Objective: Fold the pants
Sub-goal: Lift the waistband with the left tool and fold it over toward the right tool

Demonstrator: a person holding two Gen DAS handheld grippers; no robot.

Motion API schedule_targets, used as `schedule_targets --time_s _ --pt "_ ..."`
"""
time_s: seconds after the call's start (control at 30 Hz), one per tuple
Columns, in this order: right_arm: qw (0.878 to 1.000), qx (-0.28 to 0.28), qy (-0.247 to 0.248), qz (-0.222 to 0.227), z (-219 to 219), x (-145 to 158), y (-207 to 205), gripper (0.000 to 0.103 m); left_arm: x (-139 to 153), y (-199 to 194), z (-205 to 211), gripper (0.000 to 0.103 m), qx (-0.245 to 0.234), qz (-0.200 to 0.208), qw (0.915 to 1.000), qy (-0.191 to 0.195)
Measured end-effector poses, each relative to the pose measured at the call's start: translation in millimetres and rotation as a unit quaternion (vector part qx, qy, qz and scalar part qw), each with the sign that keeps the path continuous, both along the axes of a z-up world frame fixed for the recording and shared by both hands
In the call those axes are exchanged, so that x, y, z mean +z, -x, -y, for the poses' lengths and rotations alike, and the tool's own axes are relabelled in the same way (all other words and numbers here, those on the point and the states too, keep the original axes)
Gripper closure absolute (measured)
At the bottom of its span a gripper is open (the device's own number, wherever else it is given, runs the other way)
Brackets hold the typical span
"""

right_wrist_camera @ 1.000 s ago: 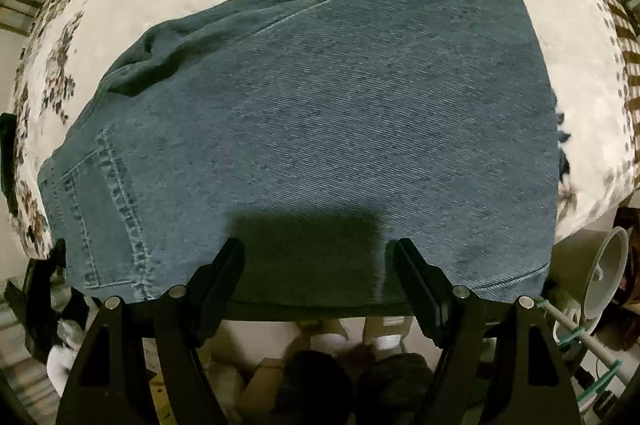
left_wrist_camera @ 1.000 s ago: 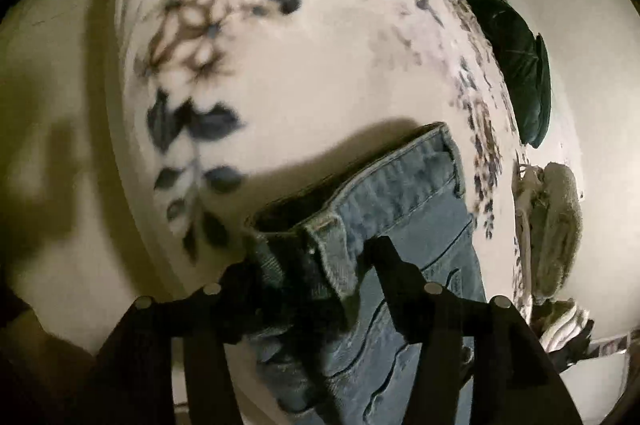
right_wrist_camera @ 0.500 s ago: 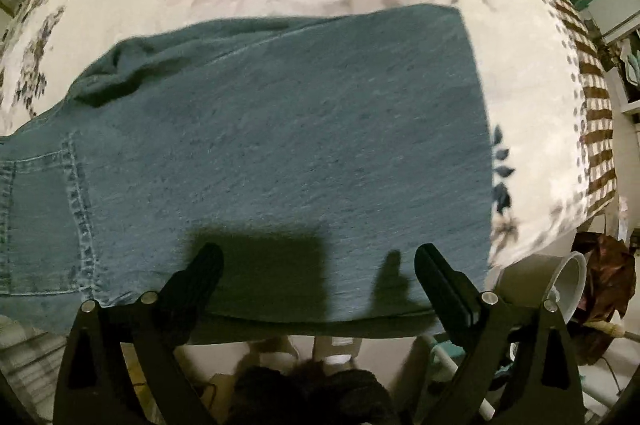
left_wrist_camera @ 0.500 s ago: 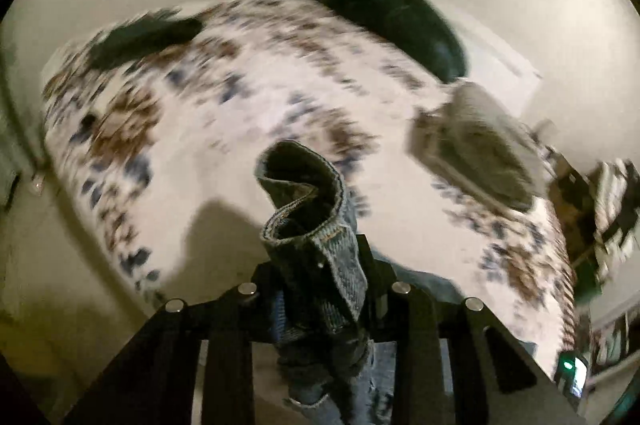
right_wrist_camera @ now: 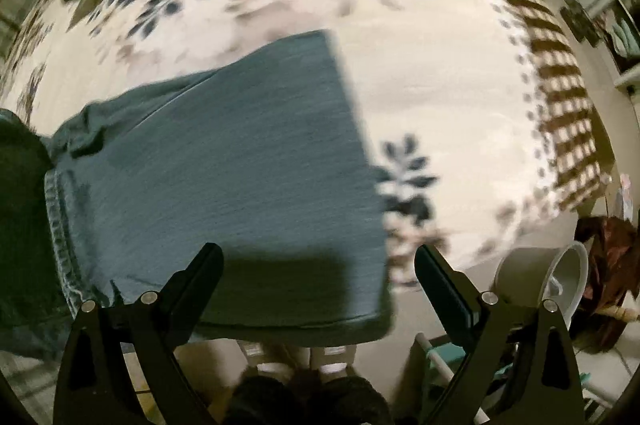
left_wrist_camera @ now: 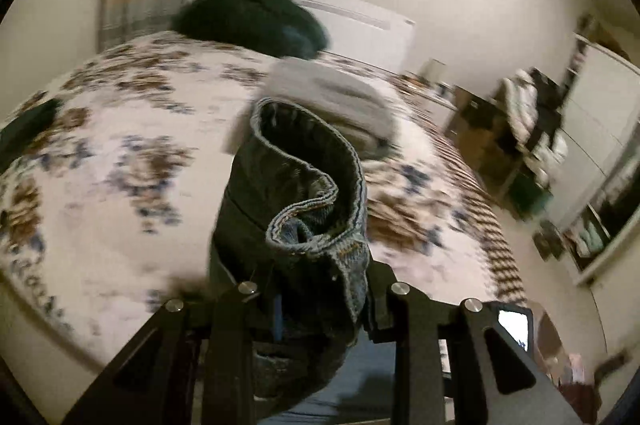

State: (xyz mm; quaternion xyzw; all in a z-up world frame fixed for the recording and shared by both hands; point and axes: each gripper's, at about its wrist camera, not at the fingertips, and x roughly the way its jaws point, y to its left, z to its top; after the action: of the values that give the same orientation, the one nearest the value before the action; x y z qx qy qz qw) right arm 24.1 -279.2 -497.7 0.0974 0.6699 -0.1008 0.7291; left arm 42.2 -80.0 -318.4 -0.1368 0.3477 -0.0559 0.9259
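The left tool point(left_wrist_camera: 316, 289) is clamped on a bunch of denim, jaws drawn close. The right tool point(right_wrist_camera: 318, 265) points down — jaws wide apart, gripping nothing.

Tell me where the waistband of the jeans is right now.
In the left wrist view the waistband is bunched in the left tool, lifted above the flowered blanket, with a folded grey cloth behind it.
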Motion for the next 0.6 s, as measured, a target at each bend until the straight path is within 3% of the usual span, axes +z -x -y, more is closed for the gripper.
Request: schedule_targets --time_s 0.2,0.3,0.47,0.5,0.6 --pt "0.996 -0.078 0.012 -0.029 82 -11 33 0.005 -36 -21 94 0.079 -0.077 -0.038 0.996 0.026" --pt "0.993 -0.109 0.023 -0.041 122 -15 50 0.005 -60 -23 131 0.079 -0.112 -0.062 0.9915 0.018" --pt "0.987 -0.15 0.024 -0.054 174 -18 70 0.005 -112 -21 180 0.075 -0.187 -0.126 0.9736 -0.038" --pt "0.986 -0.156 0.018 -0.052 180 -16 72 0.005 -118 -22 185 0.07 -0.193 -0.142 0.9698 -0.047" --pt "0.986 -0.167 -0.014 -0.026 203 -5 72 0.005 -122 -25 189 0.069 -0.207 -0.184 0.96 -0.043"
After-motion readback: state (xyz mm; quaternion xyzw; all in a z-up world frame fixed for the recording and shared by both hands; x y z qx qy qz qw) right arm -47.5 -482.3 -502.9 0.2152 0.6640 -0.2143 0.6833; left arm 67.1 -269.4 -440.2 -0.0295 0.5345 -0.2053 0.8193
